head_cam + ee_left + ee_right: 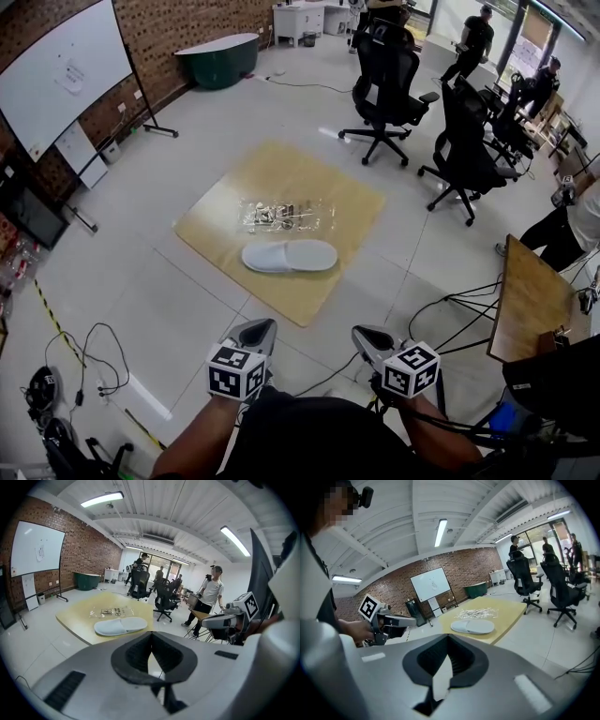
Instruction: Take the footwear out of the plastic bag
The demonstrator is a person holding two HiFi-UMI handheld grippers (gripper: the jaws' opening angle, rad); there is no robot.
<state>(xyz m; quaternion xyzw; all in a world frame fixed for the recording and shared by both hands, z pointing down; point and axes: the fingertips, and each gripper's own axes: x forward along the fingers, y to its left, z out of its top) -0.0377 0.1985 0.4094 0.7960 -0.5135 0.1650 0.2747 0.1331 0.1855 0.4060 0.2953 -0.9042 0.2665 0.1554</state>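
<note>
A pair of white slippers (289,255) lies on a wooden board (216,225) on the floor, out of the bag. Just behind it lies the clear plastic bag (284,216), flat and crumpled. Both grippers are held close to my body, well short of the board. The left gripper (261,326) and the right gripper (367,334) have their jaws together and nothing between them. The left gripper view shows the slippers (121,626) and bag (108,612) beyond its shut jaws (151,637). In the right gripper view the slippers (472,626) lie past its shut jaws (448,639).
Two black office chairs (384,84) (469,150) stand beyond the board. A whiteboard (56,75) lines the brick wall at left. A wooden table (530,300) stands at right, and cables (94,366) lie on the floor at lower left. People stand at the back right.
</note>
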